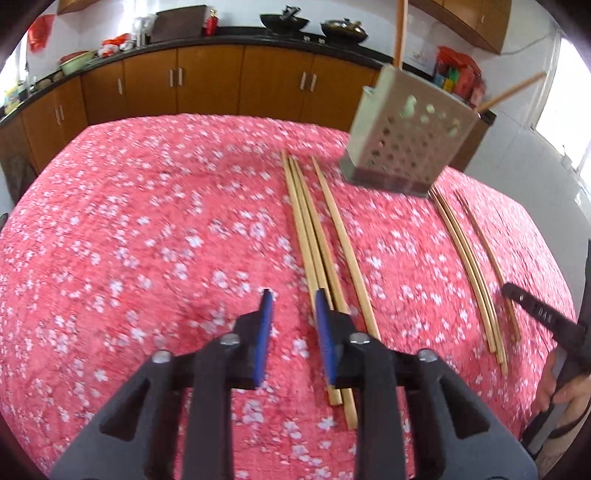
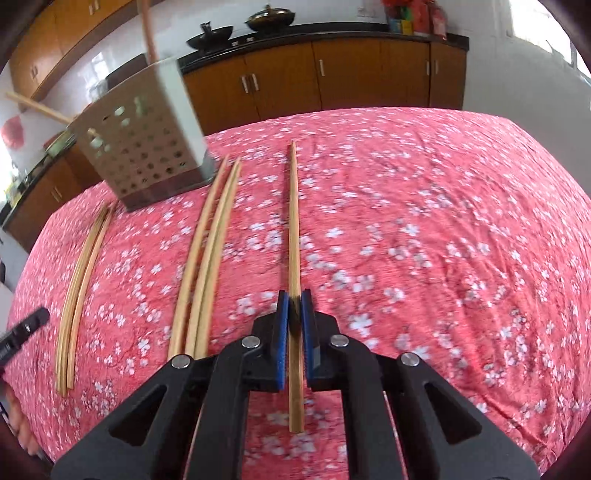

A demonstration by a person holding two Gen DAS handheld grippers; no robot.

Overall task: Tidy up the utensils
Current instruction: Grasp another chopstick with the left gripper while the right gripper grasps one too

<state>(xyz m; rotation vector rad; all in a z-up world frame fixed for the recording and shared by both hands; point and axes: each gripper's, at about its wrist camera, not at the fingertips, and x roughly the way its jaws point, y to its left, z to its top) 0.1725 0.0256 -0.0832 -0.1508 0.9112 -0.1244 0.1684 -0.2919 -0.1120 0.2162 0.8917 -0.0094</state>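
Wooden chopsticks lie lengthwise on a table covered with a red flowered cloth. My left gripper is open over bare cloth. A bunch of three chopsticks runs just right of it, passing under its right finger. My right gripper is shut on a single chopstick that lies on the cloth. A perforated metal holder stands at the far side with two chopsticks sticking out of it.
More chopsticks lie between the two grippers, near the holder's base. Wooden cabinets under a dark counter with woks line the wall beyond the table. A hand shows at the right edge.
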